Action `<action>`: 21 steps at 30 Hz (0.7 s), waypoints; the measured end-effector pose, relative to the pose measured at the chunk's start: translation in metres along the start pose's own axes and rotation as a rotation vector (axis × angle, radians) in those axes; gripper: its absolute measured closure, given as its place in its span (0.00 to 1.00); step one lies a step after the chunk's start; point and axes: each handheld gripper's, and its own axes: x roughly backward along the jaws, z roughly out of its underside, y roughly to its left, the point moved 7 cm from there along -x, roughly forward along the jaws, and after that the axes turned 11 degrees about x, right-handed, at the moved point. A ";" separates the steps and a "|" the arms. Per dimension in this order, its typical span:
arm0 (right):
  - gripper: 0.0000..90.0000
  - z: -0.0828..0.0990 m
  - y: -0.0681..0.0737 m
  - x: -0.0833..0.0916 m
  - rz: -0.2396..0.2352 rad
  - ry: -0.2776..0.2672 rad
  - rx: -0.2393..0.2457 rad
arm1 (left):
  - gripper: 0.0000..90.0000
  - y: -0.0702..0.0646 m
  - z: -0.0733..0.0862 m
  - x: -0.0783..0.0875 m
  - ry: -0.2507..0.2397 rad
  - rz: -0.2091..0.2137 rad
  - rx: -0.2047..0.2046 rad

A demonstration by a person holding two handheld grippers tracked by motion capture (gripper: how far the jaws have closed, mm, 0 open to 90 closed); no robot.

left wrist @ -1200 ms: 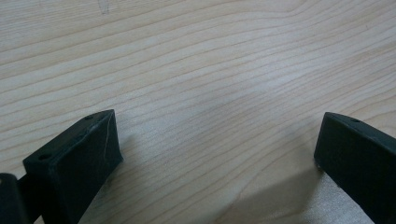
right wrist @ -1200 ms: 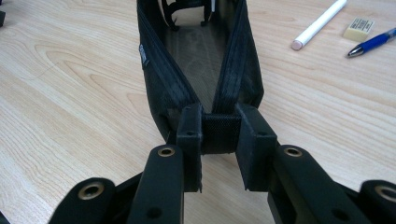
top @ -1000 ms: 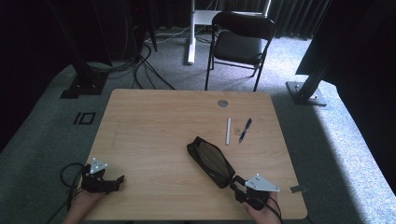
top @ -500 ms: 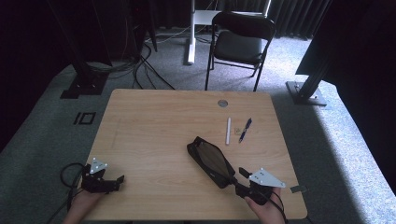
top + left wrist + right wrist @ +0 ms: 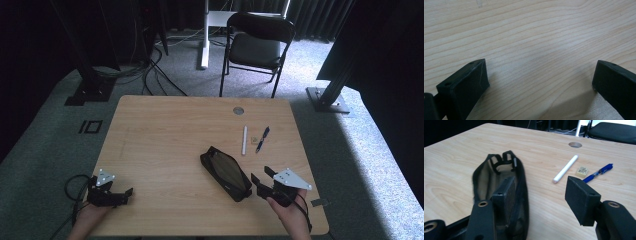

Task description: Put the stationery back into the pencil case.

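Observation:
A black pencil case (image 5: 225, 172) (image 5: 499, 172) lies open on the wooden table (image 5: 165, 130), its beige lining showing. My right gripper (image 5: 262, 176) (image 5: 541, 190) is at the case's near right end. Its jaws have just been opening and stand apart; the left jaw overlaps the case's mouth and the case's rim lies between the jaws without being pressed. Beyond lie a white stick (image 5: 244, 140) (image 5: 565, 168), a small eraser (image 5: 255, 140) (image 5: 582, 170) and a blue pen (image 5: 262, 139) (image 5: 599, 172). My left gripper (image 5: 129, 194) (image 5: 540, 72) rests open over bare wood at the near left.
A round cable hole (image 5: 238, 110) (image 5: 575, 144) sits near the table's far edge. A black folding chair (image 5: 257, 45) stands behind the table, with stand bases and cables on the grey carpet around it.
The right gripper's jaws have spread wider, and the gripper has lifted a little and drifted right. The pencil case and the left gripper have stayed where they were.

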 end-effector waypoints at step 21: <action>0.49 -0.011 -0.064 -0.062 0.119 0.062 -0.072 | 0.01 0.000 0.000 0.000 -0.001 0.000 0.002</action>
